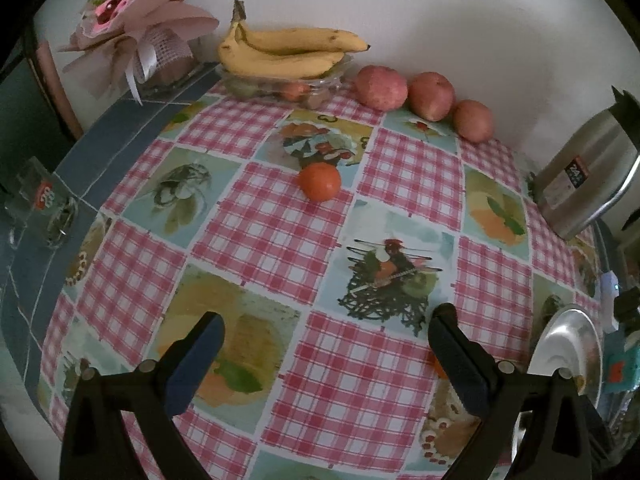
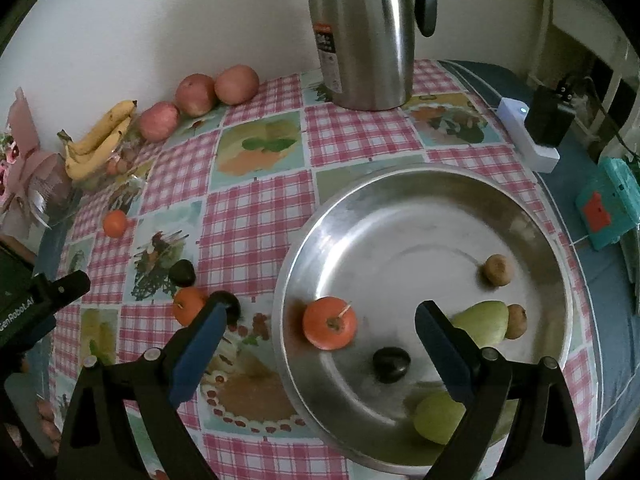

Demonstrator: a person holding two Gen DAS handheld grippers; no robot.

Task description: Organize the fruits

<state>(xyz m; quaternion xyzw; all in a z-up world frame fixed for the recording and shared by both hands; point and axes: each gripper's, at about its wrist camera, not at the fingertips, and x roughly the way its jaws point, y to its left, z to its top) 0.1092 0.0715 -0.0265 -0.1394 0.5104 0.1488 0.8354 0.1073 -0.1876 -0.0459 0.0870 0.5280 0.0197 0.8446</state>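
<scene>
Right tool (image 2: 320, 320) jaws wide apart, nothing between the pads, hanging over the near rim of the steel tray (image 2: 400, 184). In the tray, near to far: a green pear (image 2: 438, 418) partly behind the right finger, a dark plum (image 2: 391, 364), an orange persimmon (image 2: 329, 323) with a stem and a thin stick on top, a second pear (image 2: 482, 320) touching a small brown fruit (image 2: 516, 321), and another small brown fruit (image 2: 497, 270) further back. Just left of the tray on the checked tabletop (image 2: 256, 216): an orange fruit (image 2: 188, 305) and two dark plums, one (image 2: 234, 306) behind the left fingertip, the other (image 2: 182, 272) a bit further out. Left tool (image 1: 326, 320) jaws also wide apart and empty, over bare cloth; its black body shows at the left edge of the right wrist view. Mid-tabletop a lone orange fruit (image 1: 320, 181), well apart from everything else. Along the back wall: three red apples (image 1: 430, 96) in a row, touching or nearly so, and beside them a glass bowl (image 1: 280, 82) with a banana bunch (image 1: 288, 50) on top and small fruit inside, too blurred to tell which. Steel kettle (image 2: 362, 32) at the far edge beyond the tray. Pink wrapped bouquet (image 1: 132, 32) in the far left corner.
</scene>
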